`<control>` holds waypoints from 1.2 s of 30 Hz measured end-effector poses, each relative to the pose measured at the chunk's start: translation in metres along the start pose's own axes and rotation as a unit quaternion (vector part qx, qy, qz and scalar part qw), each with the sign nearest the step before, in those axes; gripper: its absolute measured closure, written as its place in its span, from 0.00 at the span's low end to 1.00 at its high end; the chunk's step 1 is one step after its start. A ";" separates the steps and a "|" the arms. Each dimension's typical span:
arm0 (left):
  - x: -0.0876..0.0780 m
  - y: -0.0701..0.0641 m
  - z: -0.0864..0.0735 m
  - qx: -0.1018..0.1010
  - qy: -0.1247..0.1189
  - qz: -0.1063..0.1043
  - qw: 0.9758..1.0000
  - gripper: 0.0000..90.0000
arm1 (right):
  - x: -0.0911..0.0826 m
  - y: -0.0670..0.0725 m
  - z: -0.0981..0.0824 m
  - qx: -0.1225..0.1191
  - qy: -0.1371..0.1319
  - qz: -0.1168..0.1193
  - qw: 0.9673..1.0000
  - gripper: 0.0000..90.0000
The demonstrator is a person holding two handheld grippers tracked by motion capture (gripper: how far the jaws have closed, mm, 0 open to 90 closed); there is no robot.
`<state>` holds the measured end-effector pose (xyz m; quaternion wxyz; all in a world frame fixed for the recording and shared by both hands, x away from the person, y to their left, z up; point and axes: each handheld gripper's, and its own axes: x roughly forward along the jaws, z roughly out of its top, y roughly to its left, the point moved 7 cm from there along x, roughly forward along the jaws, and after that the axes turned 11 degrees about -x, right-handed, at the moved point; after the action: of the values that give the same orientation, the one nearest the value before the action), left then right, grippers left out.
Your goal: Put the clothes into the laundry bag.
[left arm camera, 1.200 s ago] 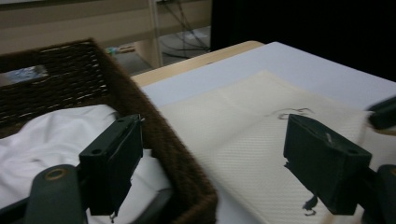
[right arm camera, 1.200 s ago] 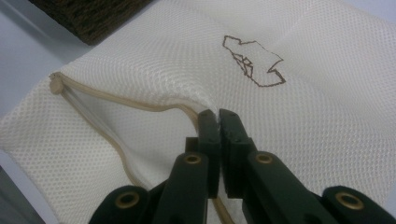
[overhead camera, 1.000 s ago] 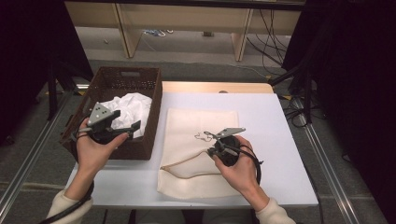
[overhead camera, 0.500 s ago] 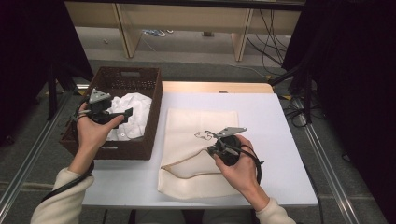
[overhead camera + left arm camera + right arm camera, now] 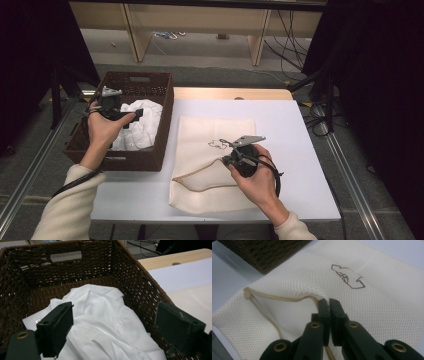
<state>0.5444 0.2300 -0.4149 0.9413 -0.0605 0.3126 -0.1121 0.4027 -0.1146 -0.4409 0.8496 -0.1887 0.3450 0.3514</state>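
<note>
The right tongs (image 5: 329,302) are clenched on the rim of a cream mesh bag (image 5: 220,160), pinching the fabric right where its drawstring cord (image 5: 279,298) runs along the opening; in the right gripper view the two black jaws stand pressed together with the mesh bunched slightly upward between their tips. The bag lies flat on the white desk (image 5: 295,135), just beside a dark wicker basket (image 5: 162,107) at the desk's left edge, and it carries a small brown outline print (image 5: 348,277) near its middle. The left tongs (image 5: 131,116) hang over the basket with their jaws released, spread wide with nothing between them (the left gripper view looks straight down between the two pads). Below them, inside the basket, lies a crumpled white shirt (image 5: 105,322), its collar toward the far wall and its folds filling most of the basket floor. The left tongs are above the shirt and not touching it. A long-sleeved forearm leads to each hand from the near edge.
</note>
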 end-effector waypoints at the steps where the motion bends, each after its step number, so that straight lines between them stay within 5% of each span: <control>1: 0.002 0.001 0.000 -0.001 0.001 0.004 1.000 0.17 | 0.000 0.000 0.000 0.002 0.001 -0.002 1.000 0.99; 4: 0.008 0.006 -0.002 -0.002 0.009 0.010 1.000 0.17 | -0.002 0.001 0.001 0.005 0.000 -0.001 1.000 0.99; 6: 0.013 0.008 -0.004 -0.009 0.012 0.013 1.000 0.17 | -0.002 -0.002 0.002 -0.014 -0.014 -0.011 1.000 0.99; 10: 0.020 0.013 -0.008 -0.018 0.018 0.019 1.000 0.17 | -0.004 0.001 0.004 0.004 -0.017 -0.004 1.000 0.99; 15: 0.027 0.017 -0.013 -0.023 0.026 0.025 0.999 0.17 | -0.005 -0.002 0.004 -0.010 -0.026 -0.011 1.000 0.99; 17: 0.028 0.018 -0.014 -0.023 0.030 0.026 0.999 0.17 | -0.005 0.001 0.005 0.011 -0.029 -0.008 0.999 0.99; 18: 0.030 0.018 -0.015 -0.025 0.030 0.026 0.999 0.17 | -0.004 -0.002 0.006 -0.010 -0.035 -0.010 0.999 0.99; 21: 0.033 0.017 -0.016 -0.027 0.034 0.027 0.999 0.17 | -0.006 -0.001 0.007 -0.002 -0.039 -0.013 0.999 0.99; 28: 0.038 0.018 -0.018 -0.029 0.042 0.035 0.998 0.16 | -0.006 -0.001 0.006 0.000 -0.037 -0.009 0.999 0.99; 29: 0.039 0.018 -0.019 -0.031 0.041 0.037 0.998 0.16 | -0.005 -0.003 0.007 -0.015 -0.044 -0.012 0.999 0.99; 35: 0.042 0.019 -0.022 -0.028 0.054 0.042 0.997 0.15 | -0.006 0.000 0.005 0.005 -0.032 -0.009 0.999 0.99; 36: 0.042 0.019 -0.024 -0.030 0.060 0.044 0.997 0.15 | -0.005 -0.001 0.005 -0.008 -0.031 -0.010 0.999 0.99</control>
<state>0.5666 0.2370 -0.4617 0.9227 -0.0680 0.3738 -0.0651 0.4033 -0.1149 -0.4335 0.8618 -0.1875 0.3140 0.3515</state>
